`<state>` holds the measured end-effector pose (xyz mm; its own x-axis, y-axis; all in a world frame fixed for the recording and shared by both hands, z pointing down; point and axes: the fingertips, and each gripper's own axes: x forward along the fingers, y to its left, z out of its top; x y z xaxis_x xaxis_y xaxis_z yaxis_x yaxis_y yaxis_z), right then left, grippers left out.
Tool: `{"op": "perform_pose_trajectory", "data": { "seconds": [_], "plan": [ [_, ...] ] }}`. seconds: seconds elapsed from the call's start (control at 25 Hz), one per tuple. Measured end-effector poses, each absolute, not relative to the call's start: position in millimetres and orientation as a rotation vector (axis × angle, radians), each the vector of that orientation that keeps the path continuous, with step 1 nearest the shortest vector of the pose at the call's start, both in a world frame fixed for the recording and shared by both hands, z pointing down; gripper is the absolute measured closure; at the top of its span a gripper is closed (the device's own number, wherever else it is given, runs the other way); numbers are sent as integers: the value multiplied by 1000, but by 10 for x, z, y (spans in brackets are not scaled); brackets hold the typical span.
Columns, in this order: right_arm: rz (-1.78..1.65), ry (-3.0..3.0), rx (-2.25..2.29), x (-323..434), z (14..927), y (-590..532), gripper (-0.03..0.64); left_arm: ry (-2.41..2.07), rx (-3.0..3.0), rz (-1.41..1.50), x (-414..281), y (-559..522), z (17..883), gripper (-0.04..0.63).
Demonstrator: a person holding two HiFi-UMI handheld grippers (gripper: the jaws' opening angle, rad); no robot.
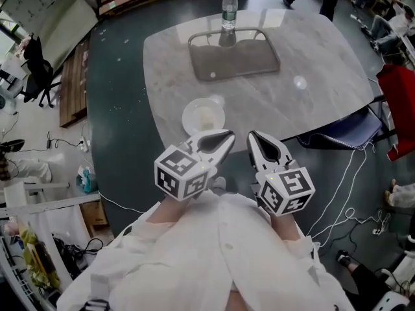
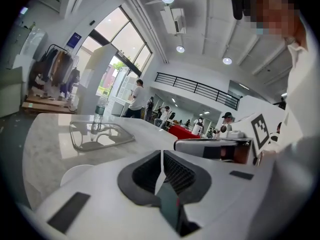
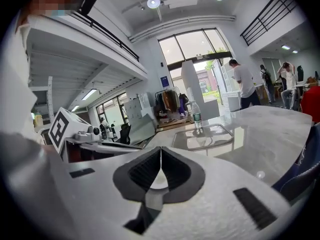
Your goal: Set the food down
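Note:
A white bowl [image 1: 203,117] with a pale inside stands near the front edge of the marble table [image 1: 324,76]; I cannot tell whether food is in it. My left gripper [image 1: 227,137] is held close to the body just in front of the bowl, jaws shut on nothing. My right gripper [image 1: 253,137] sits beside it, also shut and empty. In the left gripper view the closed left gripper [image 2: 161,153] points across the table, with the bowl's rim [image 2: 75,173] low at the left. The right gripper [image 3: 161,151] shows its jaws pressed together.
A clear rectangular tray [image 1: 233,57] lies in the middle of the table with a water bottle [image 1: 229,8] behind it. A blue chair [image 1: 343,131] stands at the table's right edge. Cables [image 1: 350,193] trail on the floor. People stand in the distance.

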<state>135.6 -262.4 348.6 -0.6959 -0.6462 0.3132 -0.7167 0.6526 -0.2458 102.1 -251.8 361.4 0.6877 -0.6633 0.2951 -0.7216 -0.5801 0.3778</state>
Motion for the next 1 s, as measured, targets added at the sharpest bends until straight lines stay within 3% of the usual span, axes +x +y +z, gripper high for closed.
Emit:
{"op": "perform_pose_trajectory", "data": {
  "seconds": [1.0],
  "plan": [
    [685,-2601,1013,830,3923,-2843,612,-1128,2239,204,332,-2667,3976,568]
  ]
}}
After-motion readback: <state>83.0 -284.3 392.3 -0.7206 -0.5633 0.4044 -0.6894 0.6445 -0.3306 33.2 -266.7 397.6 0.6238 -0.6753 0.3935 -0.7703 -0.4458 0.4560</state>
